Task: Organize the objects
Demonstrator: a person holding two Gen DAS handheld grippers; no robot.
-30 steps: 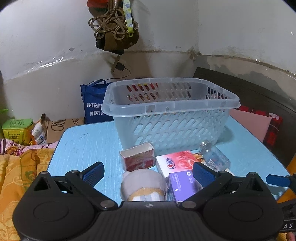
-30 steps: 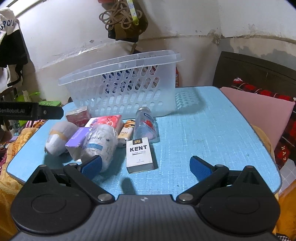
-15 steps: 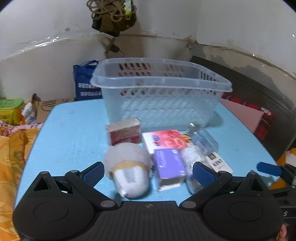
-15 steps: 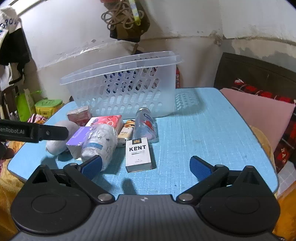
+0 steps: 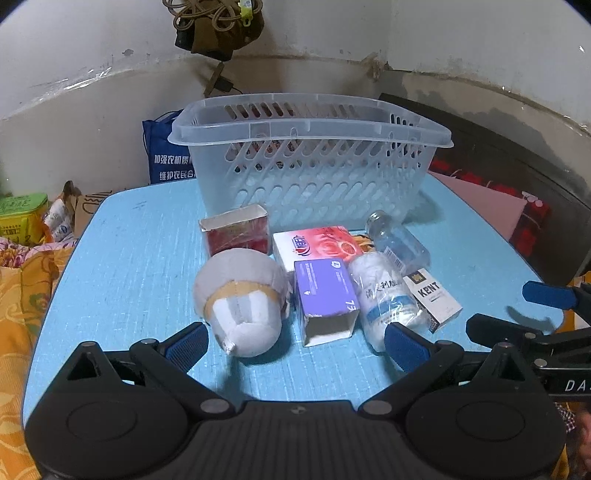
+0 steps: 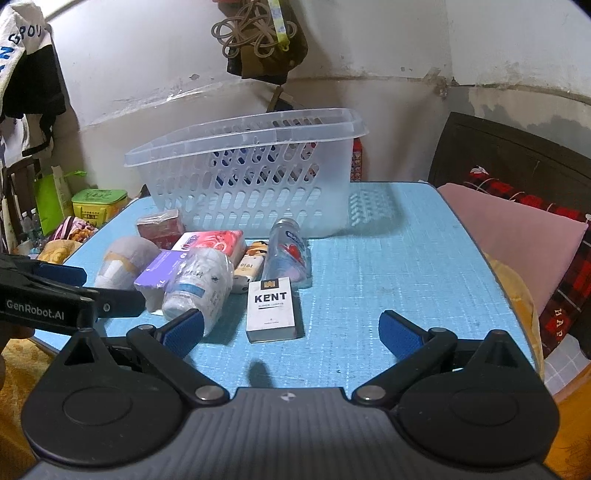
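A clear slotted plastic basket (image 5: 310, 162) (image 6: 243, 184) stands at the back of the blue table (image 5: 140, 266). In front of it lie a grey taped pouch (image 5: 240, 299), a red box (image 5: 234, 234), a pink rose packet (image 5: 317, 245), a purple box (image 5: 325, 299), a wrapped white roll (image 5: 384, 291), a clear bottle (image 5: 399, 240) and a KENT pack (image 6: 272, 308). My left gripper (image 5: 295, 345) is open and empty, just short of the pouch and purple box. My right gripper (image 6: 291, 326) is open and empty, just short of the KENT pack.
A blue bag (image 5: 166, 155) and a green tin (image 5: 22, 214) sit beyond the table's far left. A pink cushion (image 6: 517, 236) and red plaid cloth (image 6: 569, 295) lie to the right. Orange bedding (image 5: 22, 295) borders the left edge. Cords hang on the wall (image 6: 258, 33).
My left gripper has pulled back and tipped down, so the whole row of objects now shows ahead of it. My right gripper has barely moved.
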